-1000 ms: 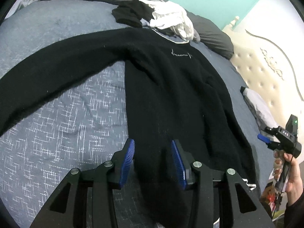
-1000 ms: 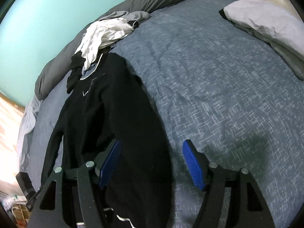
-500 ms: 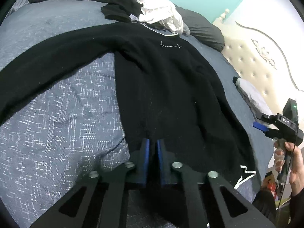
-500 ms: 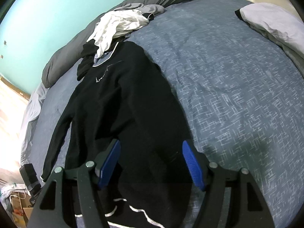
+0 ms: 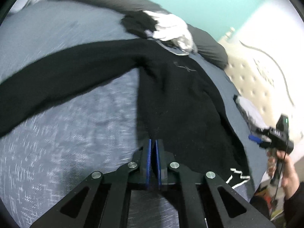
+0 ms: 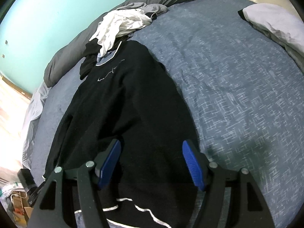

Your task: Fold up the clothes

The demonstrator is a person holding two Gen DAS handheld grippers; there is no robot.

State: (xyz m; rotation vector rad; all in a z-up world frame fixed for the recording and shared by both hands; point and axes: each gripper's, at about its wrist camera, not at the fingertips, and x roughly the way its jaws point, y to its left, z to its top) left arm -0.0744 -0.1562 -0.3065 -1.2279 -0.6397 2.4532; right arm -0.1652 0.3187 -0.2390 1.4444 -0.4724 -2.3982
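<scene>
Now left gripper point(image 5: 153, 148) on sweater point(image 5: 176, 102) hem.

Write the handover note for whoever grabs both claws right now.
Left claw: shut on the hem edge of the black sweater.
Right claw: open, hanging over the sweater's lower part beside the bed-side edge, gripping nothing.
Sweater: spread front-up on the blue bedspread, collar toward the pile of white and black clothes; one sleeve stretched out sideways.
Done: garment laid out, first grip taken.
Left: close the right claw on the hem, then make every fold; no fold shows yet. The pile remains unfolded.
</scene>
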